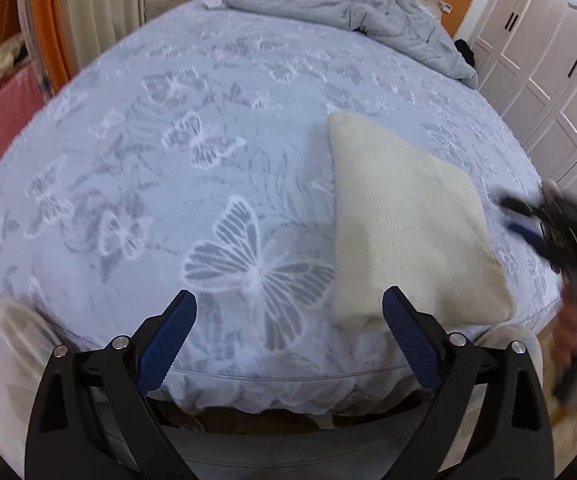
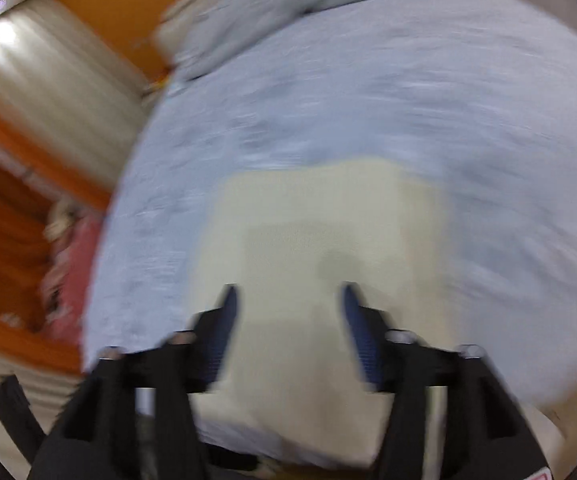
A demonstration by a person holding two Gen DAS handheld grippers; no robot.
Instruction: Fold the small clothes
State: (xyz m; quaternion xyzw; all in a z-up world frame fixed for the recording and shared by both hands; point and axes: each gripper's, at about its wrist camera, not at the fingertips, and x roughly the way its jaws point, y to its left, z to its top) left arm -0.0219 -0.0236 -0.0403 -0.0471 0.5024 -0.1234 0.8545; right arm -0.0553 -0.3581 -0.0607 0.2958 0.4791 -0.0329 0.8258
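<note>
A cream knitted garment (image 1: 404, 224) lies folded into a rough rectangle on the blue butterfly-print bed (image 1: 192, 168), near the front right edge. My left gripper (image 1: 290, 304) is open and empty, raised over the bed's front edge, with its right finger just in front of the garment's near corner. My right gripper (image 1: 528, 220) appears blurred at the garment's right side. In the blurred right wrist view the right gripper (image 2: 288, 300) is open and empty, above the garment (image 2: 328, 232).
A crumpled grey duvet (image 1: 348, 8) lies at the bed's far end. White wardrobe doors (image 1: 540, 60) stand on the right. Curtains (image 1: 96, 8) and a pink bedspread (image 1: 0, 116) are on the left. The person's knees (image 1: 4, 360) are at the front edge.
</note>
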